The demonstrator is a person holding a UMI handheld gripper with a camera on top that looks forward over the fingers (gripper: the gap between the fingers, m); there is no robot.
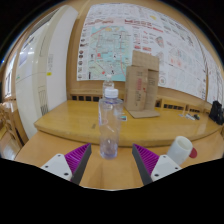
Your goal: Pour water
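On the wooden surface (pixel 60 125), just ahead of the tool (pixel 111 157), stands a clear plastic bottle (pixel 109 125), upright, cap on. Tool fingers spread wide, purple pads (pixel 77 155) either side, nothing gripped; bottle sits in line with the gap but beyond the tips. White cup-like item (pixel 179 151) near the right finger; cardboard box (pixel 142 82) farther back. Judged step: approach before the grasp. Next: advance until the bottle's body is between the pads, then close.
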